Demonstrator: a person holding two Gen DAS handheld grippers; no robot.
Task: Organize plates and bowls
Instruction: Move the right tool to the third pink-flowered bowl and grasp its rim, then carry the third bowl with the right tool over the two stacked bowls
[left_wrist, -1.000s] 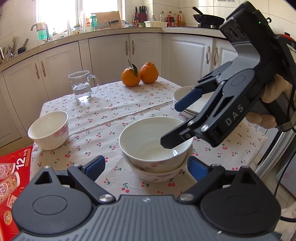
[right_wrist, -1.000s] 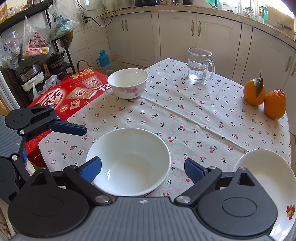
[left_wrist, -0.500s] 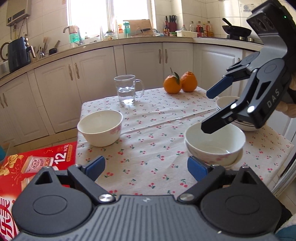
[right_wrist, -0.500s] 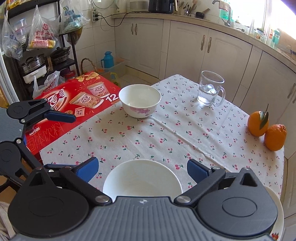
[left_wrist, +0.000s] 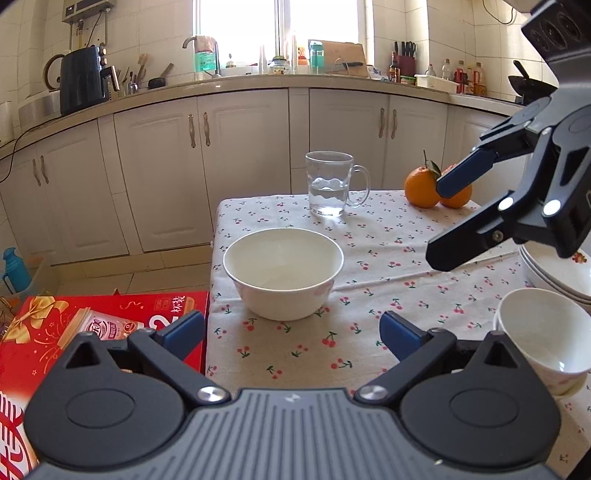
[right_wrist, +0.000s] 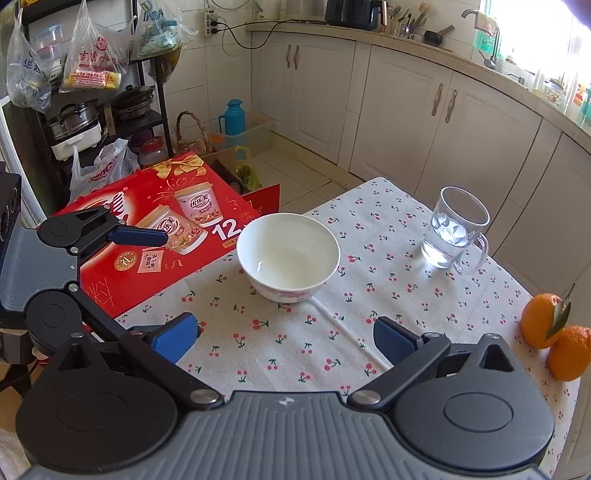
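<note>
Fingers of left gripper (left_wrist: 291, 328) and right gripper (right_wrist: 283, 336) spread wide, empty, above cherry-print tablecloth (right_wrist: 369, 280); bowl (left_wrist: 283, 277) apparently near its kitchen-floor-side edge.

L wrist: low, faces counter | R wrist: higher, looks down | shared: bowl (left_wrist: 282, 277) (right_wrist: 288, 256)

Left gripper (left_wrist: 291, 328) low in foreground, fingers spread wide, nothing btwn them. White bowl (left_wrist: 282, 277) upright on cherry-print tablecloth (left_wrist: 388, 266), just ahead of gripper. Right gripper (left_wrist: 443, 221) in from right, above cloth, jaws apart, empty. Stacked bowls (left_wrist: 546, 336) at right edge; plates (left_wrist: 554, 273) just behind. Glass mug (left_wrist: 330, 182) w/ water at far side; two oranges (left_wrist: 424, 186) to its right. Red box (left_wrist: 92, 332) left of table
</note>
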